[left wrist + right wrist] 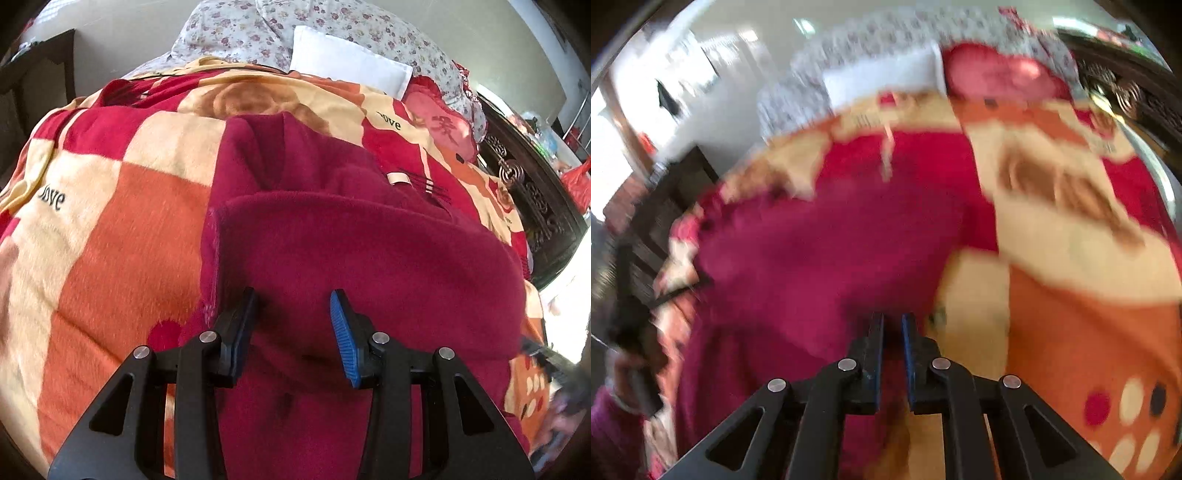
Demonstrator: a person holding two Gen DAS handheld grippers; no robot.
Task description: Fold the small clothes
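lying half-folded, fuzzy maroon garment [369, 258]

Black tool [293, 306], blue ribbed pads [341, 328], silver rivets.

walls: plain pale wall [122, 40] behind the bed | bed: checked red, orange and cream blanket [110, 229], floral quilt [332, 22] and white pillow [347, 62] at far end | furniture: dark carved wooden piece [532, 192] right, dark chair [33, 74] far left | light: bright daylight from right
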